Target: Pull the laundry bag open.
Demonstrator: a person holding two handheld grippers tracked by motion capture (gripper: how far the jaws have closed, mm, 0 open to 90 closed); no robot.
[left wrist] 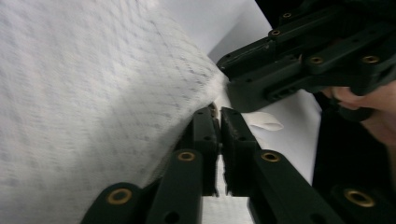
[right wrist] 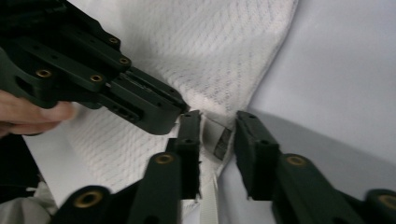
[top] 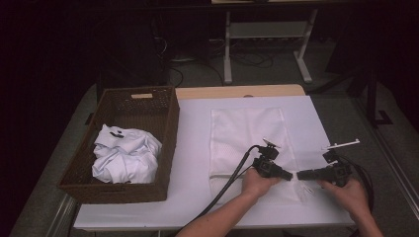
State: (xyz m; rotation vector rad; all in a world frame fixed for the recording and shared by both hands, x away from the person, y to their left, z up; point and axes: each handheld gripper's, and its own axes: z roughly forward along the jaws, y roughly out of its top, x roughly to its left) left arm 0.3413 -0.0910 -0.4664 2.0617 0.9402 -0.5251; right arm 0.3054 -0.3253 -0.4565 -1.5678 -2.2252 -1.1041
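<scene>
So the thing being worked on is a white mesh laundry bag lying flat on the white surface, right of the wicker basket that has a crumpled white shirt in it. Both grippers meet at the bag's near right corner.

Left gripper: jaws pinched together on the edge of the mesh, with a sliver of fabric squeezed between the pads. Right gripper: jaws at a middling gap, straddling the corner where a little sewn tag and what looks like a zipper tape sit; the pads don't look to be pressing on anything yet, so I'd call that one not gripping.

Handling-wise, I reckon this bag is super light and floppy, with zero stiffness, so it'll sag and fold the moment it's lifted. Mesh gives the pads decent bite and shouldn't be slippery, though a thin single layer can slide out if pinched too shallow. Not fragile, but the weave could snag. Best hold is probably the hemmed edge or zipper seam at that corner, where it's thicker, one gripper each side to spread the opening
</scene>
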